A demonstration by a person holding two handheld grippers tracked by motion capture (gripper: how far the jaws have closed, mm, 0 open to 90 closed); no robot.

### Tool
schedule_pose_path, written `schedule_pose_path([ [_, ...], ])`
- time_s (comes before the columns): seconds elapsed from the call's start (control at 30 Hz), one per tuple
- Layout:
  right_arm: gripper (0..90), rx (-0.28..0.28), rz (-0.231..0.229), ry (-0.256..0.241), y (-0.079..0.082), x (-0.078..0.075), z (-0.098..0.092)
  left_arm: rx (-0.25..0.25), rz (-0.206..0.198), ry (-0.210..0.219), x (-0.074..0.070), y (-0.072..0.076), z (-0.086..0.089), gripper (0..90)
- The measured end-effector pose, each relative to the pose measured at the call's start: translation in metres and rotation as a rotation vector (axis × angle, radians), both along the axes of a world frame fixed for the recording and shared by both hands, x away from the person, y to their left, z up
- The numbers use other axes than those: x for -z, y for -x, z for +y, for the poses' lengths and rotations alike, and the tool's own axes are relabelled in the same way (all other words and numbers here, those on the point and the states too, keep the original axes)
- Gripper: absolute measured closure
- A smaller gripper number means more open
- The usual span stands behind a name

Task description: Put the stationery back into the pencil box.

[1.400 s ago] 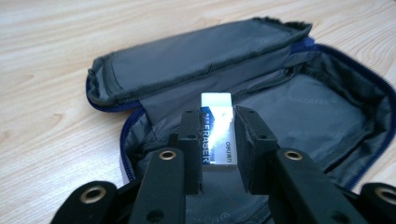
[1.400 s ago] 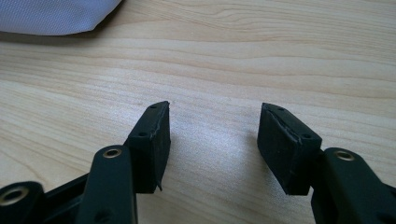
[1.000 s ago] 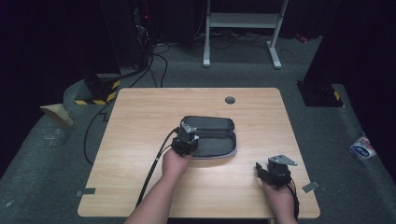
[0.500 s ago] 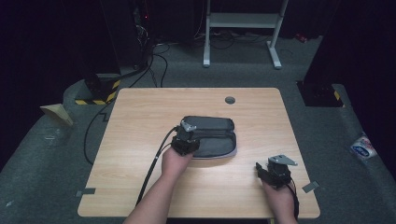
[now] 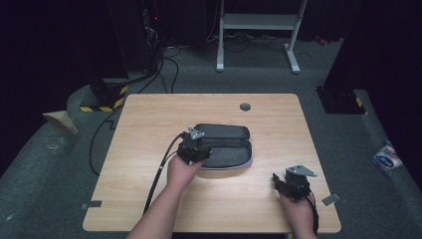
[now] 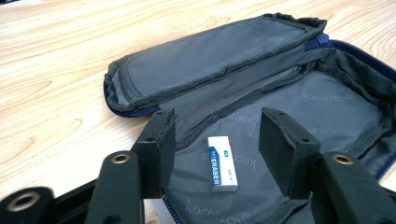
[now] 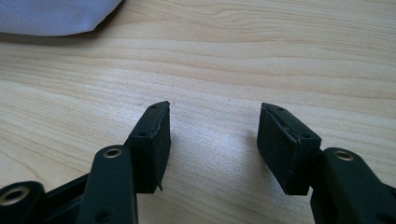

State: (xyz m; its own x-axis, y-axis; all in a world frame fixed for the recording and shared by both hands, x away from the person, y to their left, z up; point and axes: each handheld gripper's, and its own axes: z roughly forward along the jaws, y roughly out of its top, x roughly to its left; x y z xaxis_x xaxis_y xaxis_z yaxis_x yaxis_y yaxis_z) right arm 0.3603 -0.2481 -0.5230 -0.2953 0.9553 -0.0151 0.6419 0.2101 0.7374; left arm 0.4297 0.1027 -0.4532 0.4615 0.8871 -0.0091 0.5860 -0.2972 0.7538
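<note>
One pencil case (image 5: 224,145), one eraser (image 6: 222,163), two tools, one table (image 5: 149,124).

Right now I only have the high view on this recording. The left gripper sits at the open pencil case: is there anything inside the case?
Observer: Yes. The left gripper view shows a white eraser with a blue band lying on the grey lining of the pencil case.
Operator: Is the left gripper holding it?
Observer: No. The left gripper is open, its jaws apart on either side above the eraser, not touching it.
Operator: And the right gripper, near the table's edge?
Observer: The right gripper is open too, with bare wooden table between its jaws and nothing held.
</note>
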Motion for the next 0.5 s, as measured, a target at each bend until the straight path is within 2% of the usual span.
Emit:
schedule_pose_path([
  [0.07, 44.1, 0.000, 0.000, 0.000, 0.000, 0.000, 0.000, 0.003, -0.012, 0.002, -0.002, 0.001, 0.001, 41.6],
  [0.1, 44.1, 0.000, 0.000, 0.000, 0.000, 0.000, 0.000, -0.012, -0.017, 0.005, -0.003, 0.001, 0.002, 39.1],
  [0.17, 44.2, -0.001, -0.001, 0.001, 0.000, 0.000, 0.000, -0.032, -0.022, 0.020, -0.005, 0.001, 0.003, 29.6],
  [0.23, 44.2, -0.001, -0.001, 0.001, 0.000, 0.000, 0.000, -0.032, -0.024, 0.027, -0.006, 0.000, 0.004, 25.2],
  [0.3, 44.3, 0.000, 0.000, 0.000, 0.000, 0.000, 0.000, -0.015, -0.023, 0.034, -0.006, 0.000, 0.005, 19.1],
  [0.5, 44.2, -0.004, 0.001, 0.001, -0.001, 0.000, -0.001, -0.020, -0.004, 0.051, -0.008, 0.000, 0.015, 3.0],
])
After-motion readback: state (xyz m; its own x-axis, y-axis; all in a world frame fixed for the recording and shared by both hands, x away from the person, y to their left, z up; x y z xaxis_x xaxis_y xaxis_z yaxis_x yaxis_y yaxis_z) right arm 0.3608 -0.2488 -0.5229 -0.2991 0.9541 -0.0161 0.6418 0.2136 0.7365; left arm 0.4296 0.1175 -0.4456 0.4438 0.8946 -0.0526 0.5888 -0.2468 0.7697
